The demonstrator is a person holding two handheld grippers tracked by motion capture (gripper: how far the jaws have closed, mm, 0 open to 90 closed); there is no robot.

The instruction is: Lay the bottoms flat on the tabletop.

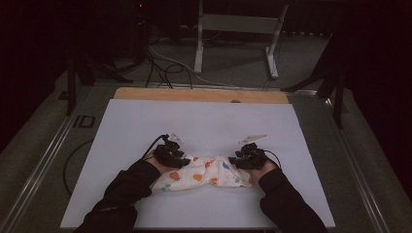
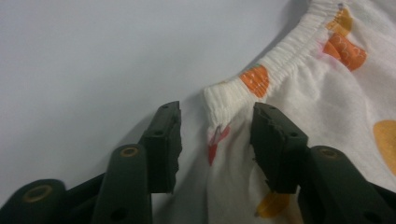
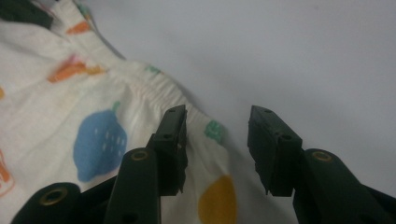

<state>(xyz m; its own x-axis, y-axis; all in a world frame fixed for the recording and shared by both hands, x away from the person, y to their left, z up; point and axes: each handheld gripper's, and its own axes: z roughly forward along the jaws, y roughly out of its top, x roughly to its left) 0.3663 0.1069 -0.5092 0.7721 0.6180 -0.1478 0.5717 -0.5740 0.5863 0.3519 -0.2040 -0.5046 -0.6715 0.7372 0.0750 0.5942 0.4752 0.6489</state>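
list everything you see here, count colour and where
garment: one, white with orange, blue and yellow fruit print, elastic band along its far edge, near middle of the sheet
sheet: one, white, covering the table
table: one, wooden edge at the far side
frame: one, grey metal, on the floor beyond
cables: several, black and white, on the floor
sleeves: two, black, from the bottom
left claw: black, open, astride the garment's corner
right claw: black, open, astride the opposite corner

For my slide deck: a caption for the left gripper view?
Left gripper open astride the elastic-banded corner of a fruit-print cloth on a white table.
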